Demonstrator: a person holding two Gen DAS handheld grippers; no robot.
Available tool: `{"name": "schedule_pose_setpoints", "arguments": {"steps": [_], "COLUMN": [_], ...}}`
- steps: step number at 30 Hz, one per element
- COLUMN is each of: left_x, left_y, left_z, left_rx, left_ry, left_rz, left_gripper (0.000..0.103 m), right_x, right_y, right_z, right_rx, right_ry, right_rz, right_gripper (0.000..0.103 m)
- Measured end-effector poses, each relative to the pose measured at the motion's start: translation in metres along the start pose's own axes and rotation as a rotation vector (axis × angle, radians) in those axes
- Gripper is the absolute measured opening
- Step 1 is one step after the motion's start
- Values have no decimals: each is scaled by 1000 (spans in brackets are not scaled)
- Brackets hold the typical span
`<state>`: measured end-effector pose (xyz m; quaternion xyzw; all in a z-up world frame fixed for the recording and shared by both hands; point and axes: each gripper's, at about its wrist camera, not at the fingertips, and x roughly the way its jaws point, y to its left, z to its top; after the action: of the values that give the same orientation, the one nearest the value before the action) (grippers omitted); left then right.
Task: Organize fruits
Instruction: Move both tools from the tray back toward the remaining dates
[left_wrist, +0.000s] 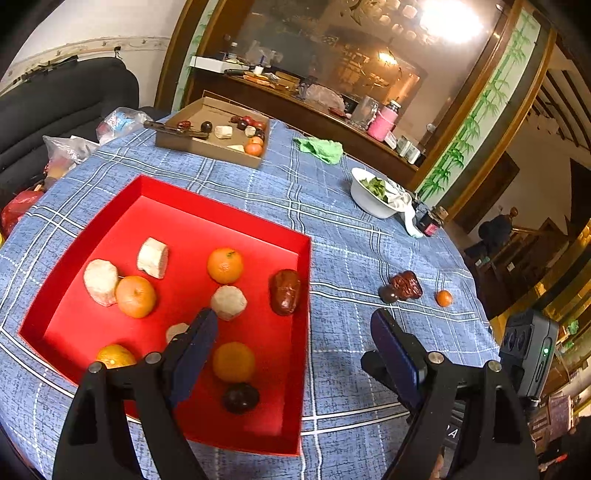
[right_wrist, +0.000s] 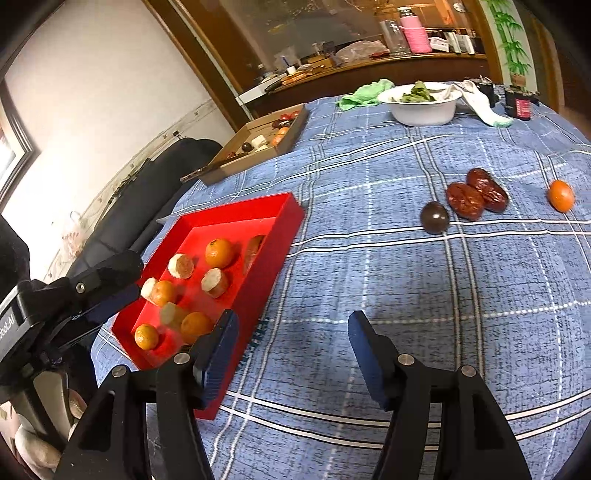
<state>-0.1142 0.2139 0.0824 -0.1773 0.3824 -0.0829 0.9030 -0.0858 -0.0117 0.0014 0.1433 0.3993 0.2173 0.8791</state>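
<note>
A loose group of fruit is lying on the blue checked counter (right_wrist: 369, 258) towards its right edge: a dark round fruit (right_wrist: 434, 217), two wrinkled red dates (right_wrist: 476, 195) touching each other just beside it, and a small orange (right_wrist: 561, 195) a little apart nearer the edge. The right claw (right_wrist: 291, 350) is hovering over bare cloth well short of this group, its jaws standing wide apart and gripping nothing; nothing is lying between it and the fruit.

The red tray (left_wrist: 221, 206) is sitting on the left part of the counter, holding several oranges (left_wrist: 225, 265), pale peeled chunks (left_wrist: 153, 257), one red date (left_wrist: 284, 291) against its right wall and a dark fruit (left_wrist: 240, 397) near its front. The left claw (left_wrist: 295, 343) is hanging over the tray's right wall, jaws spread wide and empty, one finger over the tray and the other over the cloth.

Farther back, a cardboard box (left_wrist: 207, 147) with more fruit is resting near the far edge, a green cloth (left_wrist: 321, 147) is lying beside it, and a white bowl (right_wrist: 421, 110) of greens is standing towards the far right edge.
</note>
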Motion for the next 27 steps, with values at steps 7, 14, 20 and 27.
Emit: {"name": "schedule_pose_setpoints", "arguments": {"steps": [7,14,20,27], "left_x": [5,25,36,67], "left_y": [11,-1,-48,-83], "left_z": [4,-6,-14,-22], "left_rx": [-67,-39,115,201], "left_ry": [5,66,113,172], "left_rz": [-8,-47,-139,-120], "left_gripper": [84,84,63,61], "right_x": [-44,-64,-24,25], "right_y": [-48,-126,-138,-151], "right_z": [15,61,97,115], "right_rx": [37,89,69,60], "right_ry": [-77,-94,-46,-3], "right_rz": [-114,-294,-222,-228], "right_gripper": [66,66,52,52]}}
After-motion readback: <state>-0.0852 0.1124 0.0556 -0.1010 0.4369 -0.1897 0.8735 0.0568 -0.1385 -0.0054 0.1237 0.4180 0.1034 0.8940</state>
